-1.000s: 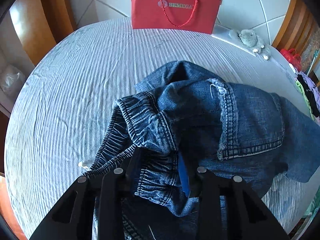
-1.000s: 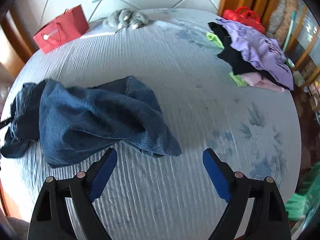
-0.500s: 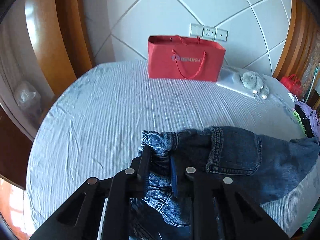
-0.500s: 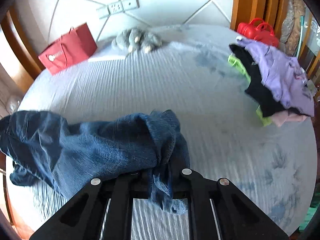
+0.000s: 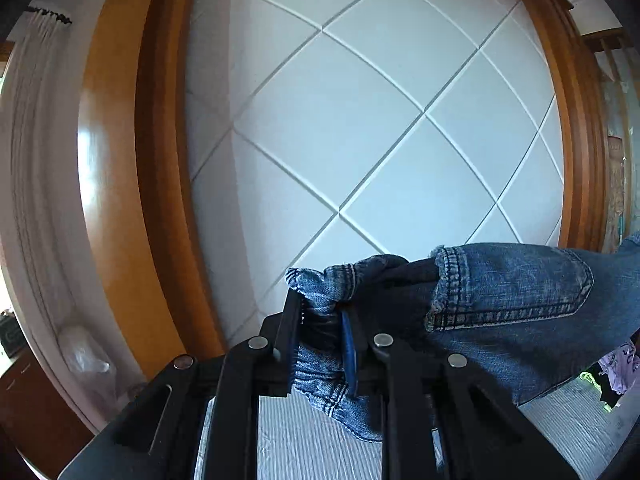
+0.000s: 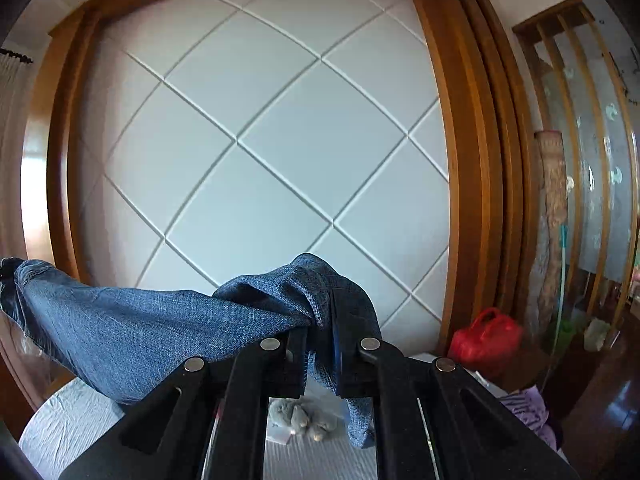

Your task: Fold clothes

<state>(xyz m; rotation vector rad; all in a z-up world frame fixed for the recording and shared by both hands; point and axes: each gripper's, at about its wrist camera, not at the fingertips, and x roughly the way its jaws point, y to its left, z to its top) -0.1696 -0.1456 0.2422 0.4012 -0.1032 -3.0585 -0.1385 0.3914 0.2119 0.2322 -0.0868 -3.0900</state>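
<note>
Left gripper (image 5: 320, 338) clamps the elastic waistband of blue denim jeans (image 5: 508, 304); right gripper (image 6: 320, 354) clamps their hem, cloth raised above the striped bedsheet (image 5: 316, 448).

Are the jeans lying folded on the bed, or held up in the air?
Held up, not folded. The left gripper clamps the jeans at the elastic waistband, the right gripper clamps another edge, and the denim hangs above the bed.

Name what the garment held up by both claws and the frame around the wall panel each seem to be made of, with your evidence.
Jeans: blue denim, matte, judging by the twill weave, doubled stitching and faded seams. Frame: apparently varnished wood, orange-brown and glossy with bright reflections; it could be veneer or laminate.
</note>
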